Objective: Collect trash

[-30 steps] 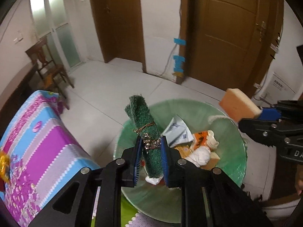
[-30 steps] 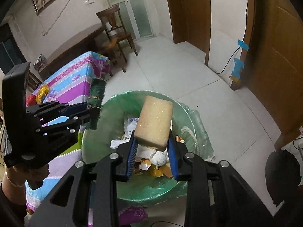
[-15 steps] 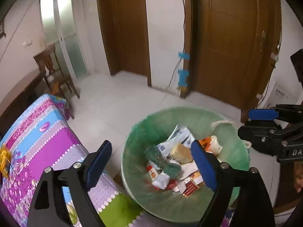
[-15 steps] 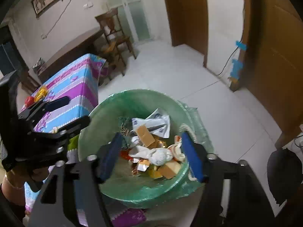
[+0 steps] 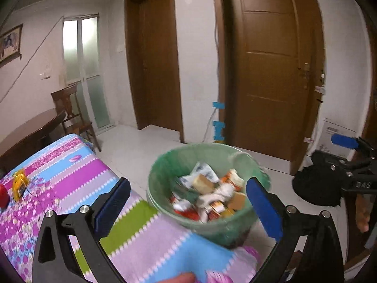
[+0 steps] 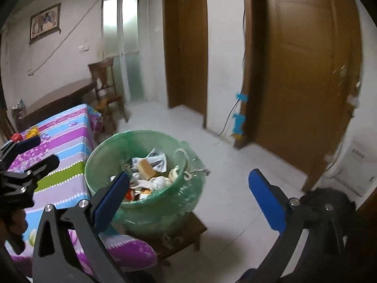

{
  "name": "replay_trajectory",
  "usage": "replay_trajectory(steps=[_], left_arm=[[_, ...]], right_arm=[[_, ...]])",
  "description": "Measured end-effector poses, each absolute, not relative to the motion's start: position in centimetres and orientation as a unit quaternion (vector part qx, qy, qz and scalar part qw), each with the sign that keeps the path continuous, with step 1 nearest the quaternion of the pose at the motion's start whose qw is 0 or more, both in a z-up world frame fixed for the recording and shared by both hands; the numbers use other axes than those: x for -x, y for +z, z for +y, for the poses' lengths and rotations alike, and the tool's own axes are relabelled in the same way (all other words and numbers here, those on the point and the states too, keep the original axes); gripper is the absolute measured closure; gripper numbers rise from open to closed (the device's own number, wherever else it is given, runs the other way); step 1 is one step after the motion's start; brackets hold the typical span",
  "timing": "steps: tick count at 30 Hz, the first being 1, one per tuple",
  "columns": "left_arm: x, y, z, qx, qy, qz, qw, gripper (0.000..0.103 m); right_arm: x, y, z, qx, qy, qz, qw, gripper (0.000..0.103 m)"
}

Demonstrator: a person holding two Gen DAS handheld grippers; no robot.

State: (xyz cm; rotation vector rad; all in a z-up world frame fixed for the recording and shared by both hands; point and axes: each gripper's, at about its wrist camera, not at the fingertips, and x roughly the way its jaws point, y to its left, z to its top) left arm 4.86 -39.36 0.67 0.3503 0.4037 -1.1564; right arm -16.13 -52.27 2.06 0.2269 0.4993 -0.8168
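Left hand-held gripper (image 5: 188, 200): jaws opening, spread wide; nothing is gripped; the blue pads touch nothing.
Right hand-held gripper (image 6: 188, 195): jaws opening, equally wide, nothing held between them.
Bin (image 5: 165, 165): round, lined with a green bag; seen ahead of and below the left hand-held gripper, framed between its two fingers; in the right wrist view it lies ahead, towards the left finger, whose tip overlaps its near rim.
Trash (image 5: 207, 193): a loose pile inside the bin, with white paper packets, crumpled white tissue, tan sponge-like blocks, red and orange wrappers and a dark green piece; blurred, so finer detail cannot be told.
Stool (image 6: 186, 231): low and wooden, under the bin, below the right hand-held gripper's left finger.
Surface (image 5: 70, 176): covered with a striped cloth of purple, blue, pink and green; it runs under and to the left of the left hand-held gripper, just beside the bin.
Small items on the surface: a yellow thing (image 5: 20, 181) and a red thing (image 5: 3, 194), far to the left of the left hand-held gripper; what they are cannot be told.
Mutual view: each hand-held gripper appears at the other camera's edge, well apart from the bin.
Floor (image 6: 235, 176): pale tiles, ahead of both.
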Motion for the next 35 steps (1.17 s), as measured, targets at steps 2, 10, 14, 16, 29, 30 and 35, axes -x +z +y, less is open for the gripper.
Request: replay_trajectory(steps=[2, 10, 14, 16, 29, 30, 35], left_arm=[[-3.9, 0.3, -37.9, -0.161, -0.538, 0.182, 0.807, 0.005], [-2.8, -0.1, -33.8, -0.139, -0.523, 0.186, 0.820, 0.005], [-2.7, -0.2, -33.7, -0.146, -0.521, 0.180, 0.822, 0.005], [-2.7, -0.1, -33.9, -0.147, -0.524, 0.183, 0.818, 0.005], [-0.8, 0.1, -34.9, -0.161, -0.551, 0.164, 0.803, 0.005], [-0.7, -0.1, -35.1, -0.171, -0.544, 0.162, 0.805, 0.005], [-0.9, -0.2, -35.2, -0.170, -0.540, 0.166, 0.808, 0.005]], right_arm=[[16.7, 1.9, -51.0, -0.103, -0.403, 0.232, 0.879, 0.005], [18.3, 0.2, -46.4, -0.112, -0.413, 0.201, 0.881, 0.005], [18.1, -0.3, -45.4, -0.103, -0.411, 0.199, 0.884, 0.005], [18.0, -0.3, -45.6, -0.104, -0.411, 0.200, 0.883, 0.005], [19.5, 0.2, -45.6, -0.106, -0.429, 0.183, 0.878, 0.005], [19.6, 0.3, -45.7, -0.105, -0.432, 0.180, 0.877, 0.005], [20.0, 0.6, -46.0, -0.107, -0.440, 0.176, 0.874, 0.005]])
